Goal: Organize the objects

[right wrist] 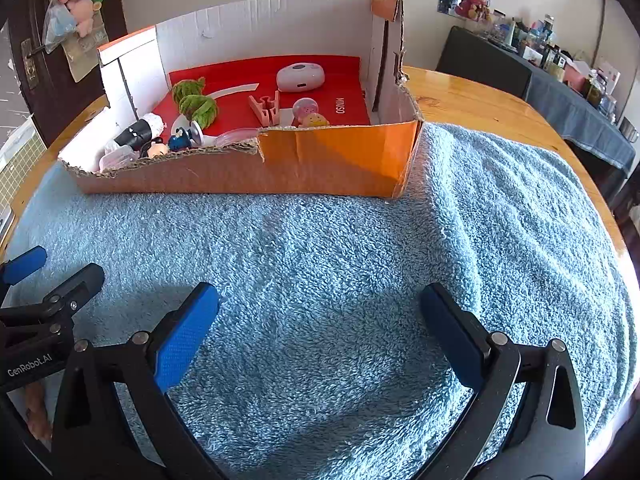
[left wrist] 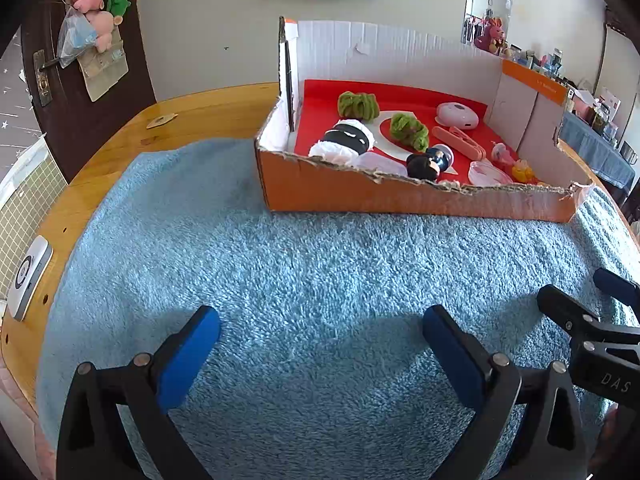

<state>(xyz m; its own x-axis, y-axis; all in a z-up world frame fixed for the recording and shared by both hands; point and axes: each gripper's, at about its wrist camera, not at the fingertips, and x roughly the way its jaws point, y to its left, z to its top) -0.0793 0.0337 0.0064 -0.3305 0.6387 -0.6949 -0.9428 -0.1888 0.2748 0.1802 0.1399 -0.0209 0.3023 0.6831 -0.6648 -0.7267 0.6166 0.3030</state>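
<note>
An orange cardboard box (left wrist: 360,194) (right wrist: 332,164) with a red floor stands at the far side of the blue towel (left wrist: 320,280) (right wrist: 320,260). Inside lie green scrunchies (left wrist: 358,105) (right wrist: 196,106), a white and black roll (left wrist: 346,142), a pink oval case (left wrist: 457,115) (right wrist: 300,76), a pink clip (left wrist: 460,142) (right wrist: 265,108) and small figurines (left wrist: 430,162) (right wrist: 168,146). My left gripper (left wrist: 320,332) is open and empty over the towel. My right gripper (right wrist: 320,312) is open and empty beside it, also well short of the box.
The towel covers a round wooden table (left wrist: 120,140) (right wrist: 500,100). A white device (left wrist: 28,276) lies at the table's left edge. A dark door with hanging plush toys (left wrist: 96,12) is behind on the left. A cluttered shelf (right wrist: 560,60) stands at the back right.
</note>
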